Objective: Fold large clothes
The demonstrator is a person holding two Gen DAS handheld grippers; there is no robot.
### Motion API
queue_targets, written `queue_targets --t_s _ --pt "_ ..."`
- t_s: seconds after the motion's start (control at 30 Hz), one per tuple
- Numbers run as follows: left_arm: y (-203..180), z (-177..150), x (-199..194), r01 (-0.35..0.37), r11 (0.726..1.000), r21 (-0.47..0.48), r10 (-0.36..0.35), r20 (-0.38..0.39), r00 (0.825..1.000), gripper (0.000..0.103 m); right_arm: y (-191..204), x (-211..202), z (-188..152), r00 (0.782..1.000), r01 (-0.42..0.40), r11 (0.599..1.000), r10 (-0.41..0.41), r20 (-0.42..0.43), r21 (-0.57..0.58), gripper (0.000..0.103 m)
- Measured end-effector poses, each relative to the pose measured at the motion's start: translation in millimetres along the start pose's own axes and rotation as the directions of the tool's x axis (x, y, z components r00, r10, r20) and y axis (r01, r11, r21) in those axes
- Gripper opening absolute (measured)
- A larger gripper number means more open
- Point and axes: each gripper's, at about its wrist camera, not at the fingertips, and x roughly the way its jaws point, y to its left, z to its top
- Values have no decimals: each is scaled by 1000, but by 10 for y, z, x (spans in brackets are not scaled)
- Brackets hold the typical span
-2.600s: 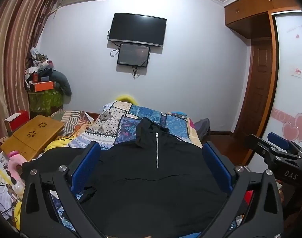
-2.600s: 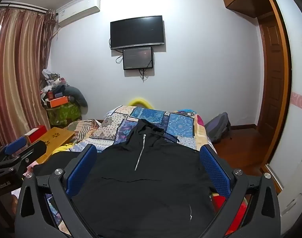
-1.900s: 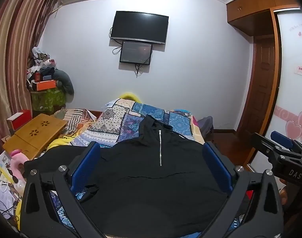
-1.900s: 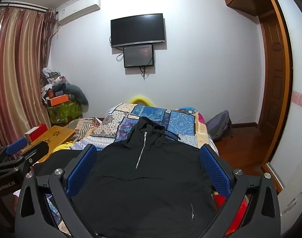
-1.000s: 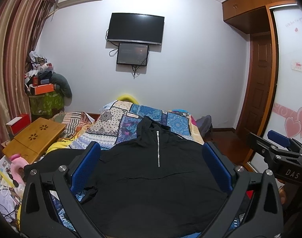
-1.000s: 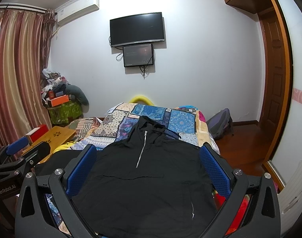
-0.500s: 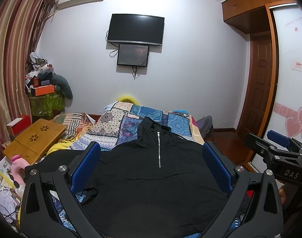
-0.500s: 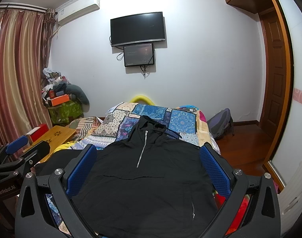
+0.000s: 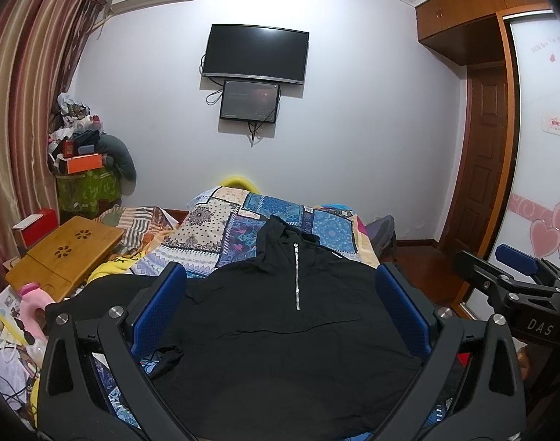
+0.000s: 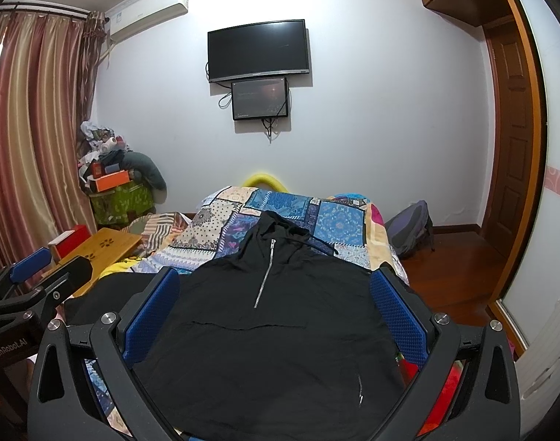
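A large black hooded jacket [image 9: 280, 334] with a silver half zip lies spread flat, front up, on the patchwork-covered bed [image 9: 221, 228], hood toward the far wall. One sleeve stretches out to the left. My left gripper [image 9: 280, 286] hovers above the jacket's near part, open, with nothing between its blue pads. The same jacket [image 10: 269, 334] fills the right wrist view, where my right gripper [image 10: 269, 286] is held above it, likewise open and empty. Each gripper shows at the edge of the other's view: the right gripper [image 9: 515, 286] and the left gripper [image 10: 33, 286].
A low wooden lap table [image 9: 63, 253] and a red box [image 9: 35, 226] sit left of the bed, with clutter and a pink bottle [image 9: 30, 305] near. A backpack [image 10: 412, 233] lies on the wooden floor at right. A TV [image 9: 256, 53] hangs on the far wall.
Both grippers drifted only slightly above the jacket; they stayed open. The jacket has not moved.
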Motion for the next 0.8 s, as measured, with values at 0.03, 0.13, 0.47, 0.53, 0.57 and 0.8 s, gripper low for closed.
queue_targets --t_s 0.03,0.13,0.47,0.53,0.57,0.8 --pt "0 -1 0 -1 1000 0 1 0 1000 103 8 -1 1 1000 0 1000 0 -1 -1 103" --pt "15 1 6 -4 1000 -3 4 -1 1000 103 9 4 1 1000 0 1000 0 -1 -2 103" --pt "45 -14 99 -11 1000 -12 11 -10 1000 103 3 27 -19 1000 -1 1000 1 -8 -1 103" --pt "68 -19 119 -12 1000 -16 12 -12 1000 103 0 50 -28 1000 -1 1000 1 -13 -2 103" --pt "93 -24 134 -17 1000 -16 17 -12 1000 103 0 65 -36 1000 -1 1000 1 -17 -1 103" --pt "393 -43 313 -73 996 -45 72 -22 997 103 -17 261 -121 997 0 1000 0 -74 -1 103"
